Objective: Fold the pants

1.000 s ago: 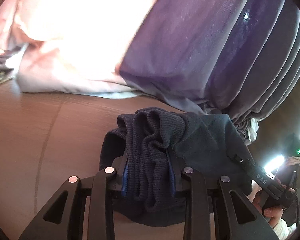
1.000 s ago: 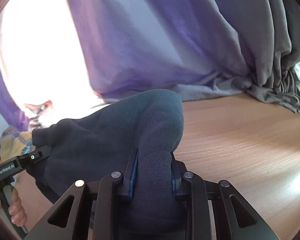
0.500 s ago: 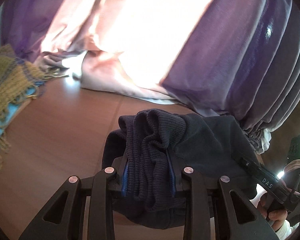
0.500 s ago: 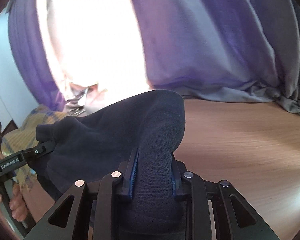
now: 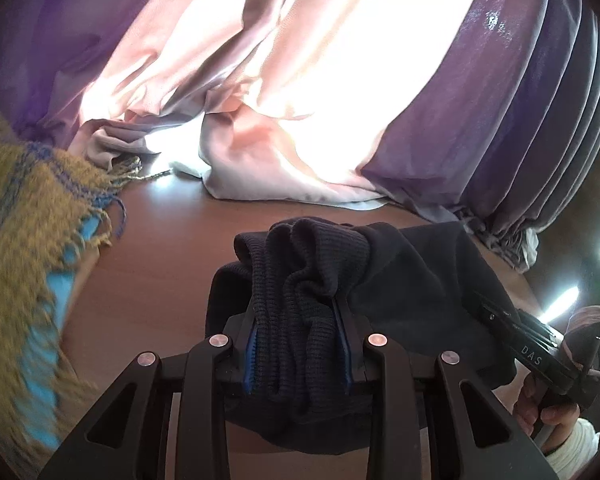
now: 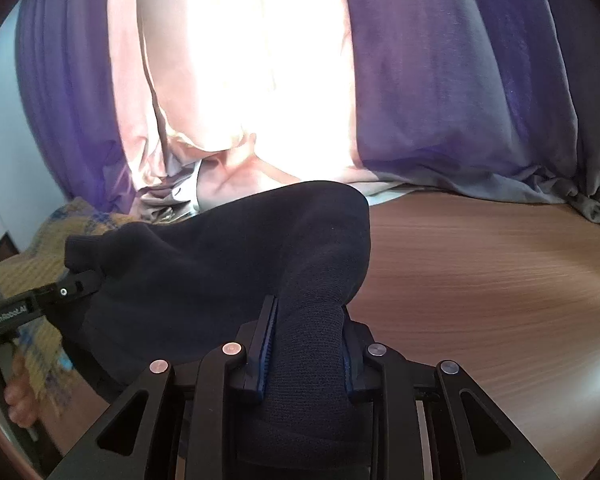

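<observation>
Wooden table [image 6: 480, 280], curtains behind; left gripper [image 5: 300, 344] and right gripper [image 6: 306, 344] jaws both clamped on dark pants [image 6: 220, 264]

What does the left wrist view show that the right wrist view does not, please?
Only the left wrist view shows the ribbed waistband bunched in the left gripper and fringe on the yellow blanket. Only the right wrist view shows a broad bare stretch of wooden table and the right gripper clamped on a smooth fold. Both show the dark pants, each gripper shut on them, the curtains and the opposite gripper.
</observation>
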`<state>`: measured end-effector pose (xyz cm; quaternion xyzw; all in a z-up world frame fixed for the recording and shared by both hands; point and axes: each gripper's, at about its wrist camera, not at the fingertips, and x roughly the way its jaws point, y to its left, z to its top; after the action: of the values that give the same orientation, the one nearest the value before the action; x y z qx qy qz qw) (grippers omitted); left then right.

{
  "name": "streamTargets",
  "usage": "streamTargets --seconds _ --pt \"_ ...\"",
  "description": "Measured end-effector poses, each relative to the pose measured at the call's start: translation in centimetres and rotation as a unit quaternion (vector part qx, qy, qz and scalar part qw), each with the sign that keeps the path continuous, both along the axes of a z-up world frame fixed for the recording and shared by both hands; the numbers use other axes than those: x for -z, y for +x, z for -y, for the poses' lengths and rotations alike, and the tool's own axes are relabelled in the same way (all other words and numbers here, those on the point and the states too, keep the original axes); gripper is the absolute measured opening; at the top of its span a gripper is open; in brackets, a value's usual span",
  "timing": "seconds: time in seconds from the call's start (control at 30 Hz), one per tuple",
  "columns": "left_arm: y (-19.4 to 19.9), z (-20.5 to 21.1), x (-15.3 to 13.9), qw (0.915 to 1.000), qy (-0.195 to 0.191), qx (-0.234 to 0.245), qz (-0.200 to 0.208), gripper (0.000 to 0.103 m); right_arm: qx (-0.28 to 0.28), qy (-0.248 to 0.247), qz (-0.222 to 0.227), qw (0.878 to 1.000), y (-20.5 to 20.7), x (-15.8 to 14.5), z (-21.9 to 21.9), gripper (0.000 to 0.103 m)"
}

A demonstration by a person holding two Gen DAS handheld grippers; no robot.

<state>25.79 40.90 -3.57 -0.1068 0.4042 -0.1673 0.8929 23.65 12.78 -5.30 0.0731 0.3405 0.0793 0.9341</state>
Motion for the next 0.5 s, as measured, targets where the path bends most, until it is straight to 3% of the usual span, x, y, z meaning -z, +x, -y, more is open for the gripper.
streamTargets --seconds 0.27,0.5 --pt "6.0 -3.9 4.0 0.9994 -0.006 0.025 -0.025 0.031 0.021 -0.031 -0.011 0.999 4.6 2.4 -5.0 0.027" --pt "8.6 -4.4 6.9 0.9979 -0.010 0.031 -0.057 0.031 0.029 -0.045 -0.040 0.998 7.6 4.9 -6.1 0.027"
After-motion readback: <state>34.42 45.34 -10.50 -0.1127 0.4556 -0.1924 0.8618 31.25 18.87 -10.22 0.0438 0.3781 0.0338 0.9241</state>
